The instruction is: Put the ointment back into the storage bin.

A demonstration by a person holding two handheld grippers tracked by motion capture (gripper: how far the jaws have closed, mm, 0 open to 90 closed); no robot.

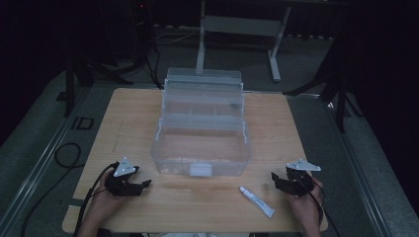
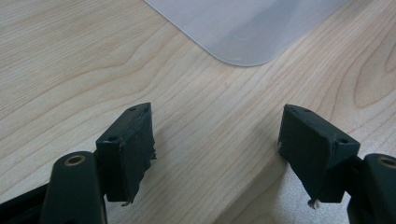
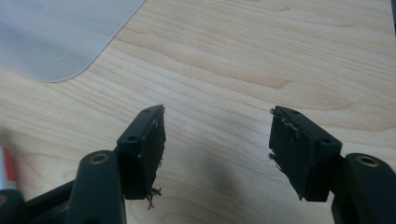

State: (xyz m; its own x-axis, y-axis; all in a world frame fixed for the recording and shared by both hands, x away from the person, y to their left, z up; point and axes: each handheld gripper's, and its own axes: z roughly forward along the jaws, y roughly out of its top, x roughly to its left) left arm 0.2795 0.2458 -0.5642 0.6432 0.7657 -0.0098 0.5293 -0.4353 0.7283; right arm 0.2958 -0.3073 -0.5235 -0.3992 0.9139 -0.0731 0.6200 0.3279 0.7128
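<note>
Lighting's pretty dim in the high view, so the inside of the clear plastic box (image 1: 200,148) is mush, and I can't make out any compartments or contents through the walls. The little white tube (image 1: 256,201) at about 5 o'clock from the box is too small to read any print on. In the right gripper view that tube (image 3: 5,168) is chopped by the edge at 9 o'clock, just a blurry red and white sliver. Both gripper views clip the box at 12 o'clock, leaving only a corner.
</note>
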